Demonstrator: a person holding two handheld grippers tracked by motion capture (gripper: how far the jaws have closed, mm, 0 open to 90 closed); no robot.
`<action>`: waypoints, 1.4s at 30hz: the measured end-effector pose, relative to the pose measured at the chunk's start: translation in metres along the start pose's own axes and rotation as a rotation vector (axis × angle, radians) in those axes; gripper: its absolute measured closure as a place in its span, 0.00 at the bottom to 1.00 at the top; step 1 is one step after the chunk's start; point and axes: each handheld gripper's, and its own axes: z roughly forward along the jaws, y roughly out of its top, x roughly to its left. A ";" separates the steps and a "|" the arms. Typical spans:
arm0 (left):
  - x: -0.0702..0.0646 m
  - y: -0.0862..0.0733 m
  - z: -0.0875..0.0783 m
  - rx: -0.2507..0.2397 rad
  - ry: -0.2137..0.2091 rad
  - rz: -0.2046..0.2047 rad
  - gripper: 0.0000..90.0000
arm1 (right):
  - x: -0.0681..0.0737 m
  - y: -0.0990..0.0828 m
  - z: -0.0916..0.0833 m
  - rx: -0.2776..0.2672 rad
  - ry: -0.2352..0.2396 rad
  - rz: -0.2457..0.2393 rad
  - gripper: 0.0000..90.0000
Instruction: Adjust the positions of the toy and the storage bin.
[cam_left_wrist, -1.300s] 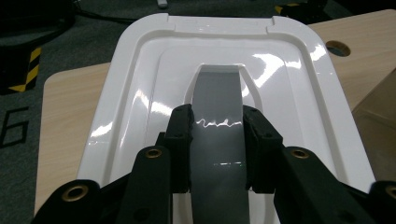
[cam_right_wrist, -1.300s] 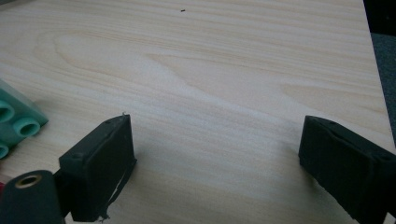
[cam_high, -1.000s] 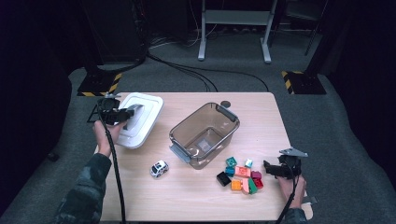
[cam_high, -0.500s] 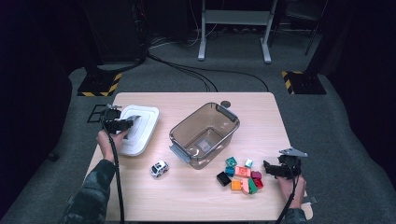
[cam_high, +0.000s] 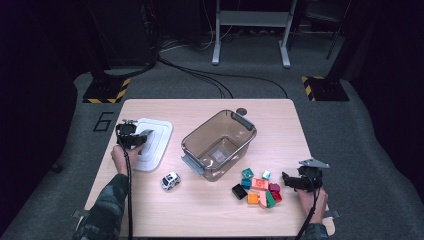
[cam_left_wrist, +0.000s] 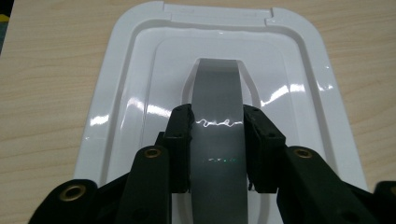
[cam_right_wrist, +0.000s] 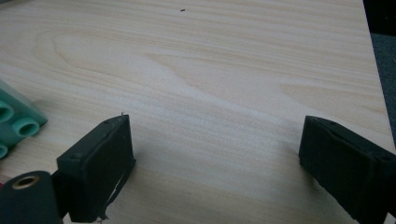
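Observation:
A white lid with a grey handle lies flat on the table's left side. My left gripper straddles that handle; its jaws have just been opening a little, and the pads still lie against the handle's two sides. In the left gripper view the gripper sits over the lid. My right gripper rests low at the table's right front, open, with bare wood between its jaws. A pile of coloured blocks lies just left of it.
A clear smoky bin stands empty and lidless mid-table. A small white toy car sits in front of the lid. A teal block edges into the right gripper view. A small dark disc lies behind the bin.
My left hand has come down with the lid, which now lies on the table nearer the front edge. The right gripper has stayed put.

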 end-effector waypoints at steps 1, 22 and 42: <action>0.000 0.000 -0.001 0.002 -0.002 0.003 0.64 | 0.000 0.000 0.000 0.000 0.002 0.002 0.10; -0.023 -0.039 -0.073 -0.126 -0.143 0.180 0.13 | 0.000 0.000 0.000 0.000 0.002 0.001 0.10; -0.069 -0.071 -0.091 -0.127 -0.263 0.333 0.03 | 0.000 0.000 0.000 0.000 0.004 0.001 0.10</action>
